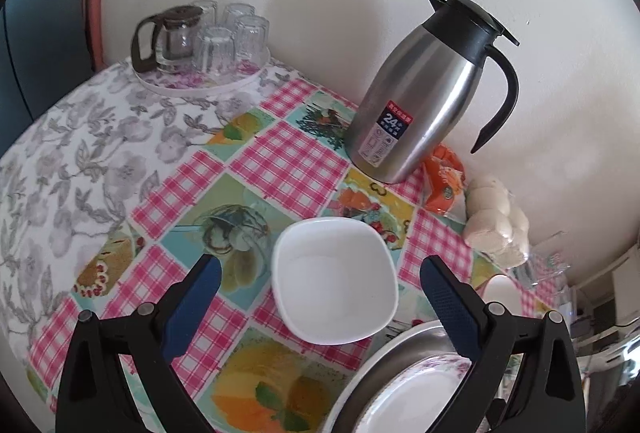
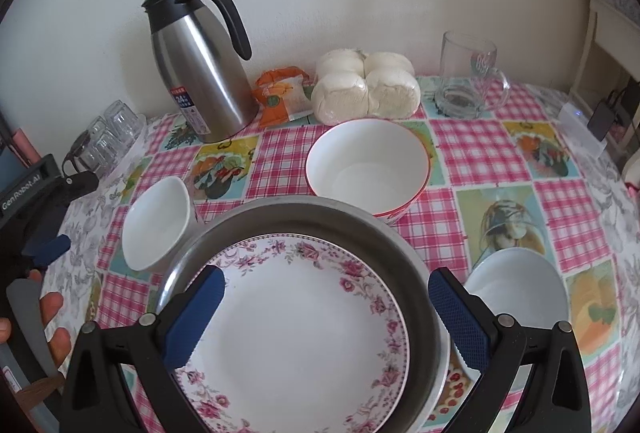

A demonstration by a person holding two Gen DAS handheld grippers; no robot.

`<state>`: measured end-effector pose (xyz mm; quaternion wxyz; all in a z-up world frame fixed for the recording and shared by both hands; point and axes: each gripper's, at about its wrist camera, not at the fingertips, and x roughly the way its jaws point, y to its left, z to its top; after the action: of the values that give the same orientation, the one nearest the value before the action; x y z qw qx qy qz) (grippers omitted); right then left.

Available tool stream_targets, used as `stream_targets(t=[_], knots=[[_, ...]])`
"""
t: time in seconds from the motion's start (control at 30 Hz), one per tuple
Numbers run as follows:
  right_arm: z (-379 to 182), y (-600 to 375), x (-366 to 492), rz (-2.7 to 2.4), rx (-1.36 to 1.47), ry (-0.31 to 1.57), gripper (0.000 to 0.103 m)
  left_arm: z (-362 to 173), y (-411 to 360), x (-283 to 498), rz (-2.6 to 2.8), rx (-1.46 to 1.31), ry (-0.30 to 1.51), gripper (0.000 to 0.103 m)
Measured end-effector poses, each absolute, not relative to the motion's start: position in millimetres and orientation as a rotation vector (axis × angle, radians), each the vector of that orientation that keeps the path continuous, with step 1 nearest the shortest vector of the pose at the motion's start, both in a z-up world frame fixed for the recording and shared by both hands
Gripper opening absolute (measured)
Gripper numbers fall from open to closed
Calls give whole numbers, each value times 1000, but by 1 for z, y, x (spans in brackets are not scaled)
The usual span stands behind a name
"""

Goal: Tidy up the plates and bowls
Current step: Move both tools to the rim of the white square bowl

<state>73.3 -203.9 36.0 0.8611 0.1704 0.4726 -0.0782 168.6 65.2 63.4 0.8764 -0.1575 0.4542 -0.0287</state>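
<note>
Round table, patchwork pink-check cloth [image 2: 472,137]: plates and bowls with both claws empty.

Landmark: shallow round steel pan [image 2: 320,221] near the front, holding a white plate with pink floral border [image 2: 304,321]. Behind the pan, touching its rim, a large white bowl with red rim [image 2: 368,165]; to its left, a small squarish white bowl [image 1: 334,279]; to its right, a plain white round bowl [image 2: 520,285]. Far behind-left, a stainless steel jug with black handle [image 2: 200,73]. Right gripper [image 2: 324,317] gapes wide above the plate, gripping nothing; left gripper [image 1: 320,303] spreads wide around the squarish bowl, untouching.
</note>
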Motion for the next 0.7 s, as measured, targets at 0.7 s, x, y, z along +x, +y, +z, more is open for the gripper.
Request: stream_targets(t=[0.7], knots=[[54, -185, 107, -140, 331, 986, 103, 53, 123, 198, 21, -397, 963, 100]])
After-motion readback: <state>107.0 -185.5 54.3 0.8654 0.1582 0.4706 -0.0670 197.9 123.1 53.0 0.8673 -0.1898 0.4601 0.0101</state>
